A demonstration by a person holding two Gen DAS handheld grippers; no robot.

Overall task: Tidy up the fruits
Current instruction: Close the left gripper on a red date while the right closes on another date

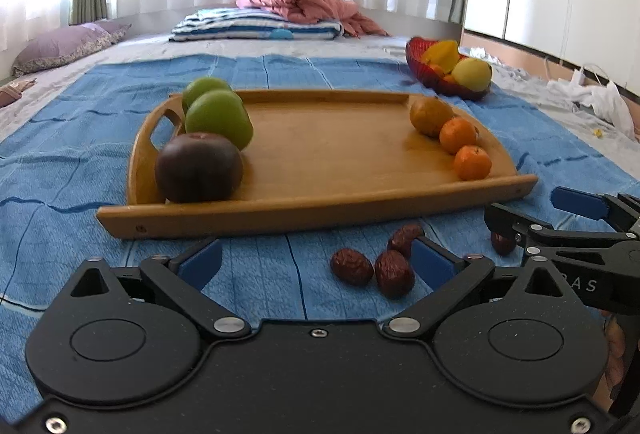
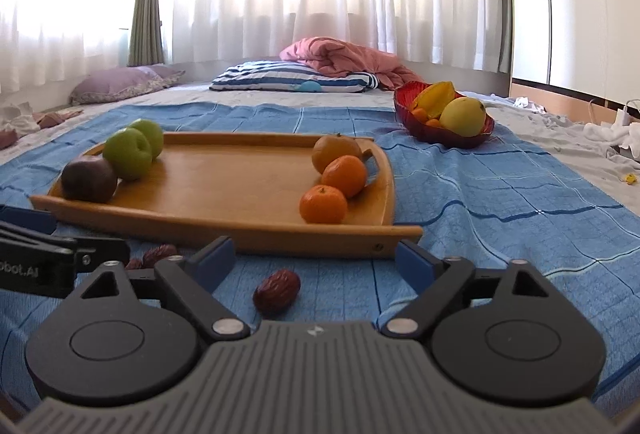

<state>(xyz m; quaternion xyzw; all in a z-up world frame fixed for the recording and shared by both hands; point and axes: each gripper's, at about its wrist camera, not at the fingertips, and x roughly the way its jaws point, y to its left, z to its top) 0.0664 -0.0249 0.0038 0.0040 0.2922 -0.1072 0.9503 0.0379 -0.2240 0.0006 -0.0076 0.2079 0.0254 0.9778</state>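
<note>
My right claw (image 2: 316, 258) gapes, empty, over one date (image 2: 277, 292) at six o'clock of the tray (image 2: 240, 230); I should centre before closing gently.

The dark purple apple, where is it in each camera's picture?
Left wrist view: the dark purple apple sits at the tray's near left corner, left of centre.
Right wrist view: the same apple sits far left, on that same corner.
Shared landmark: the wooden tray, with green apples just behind it.

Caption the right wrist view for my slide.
Open right claw over a date, tray of fruit ahead.
</note>
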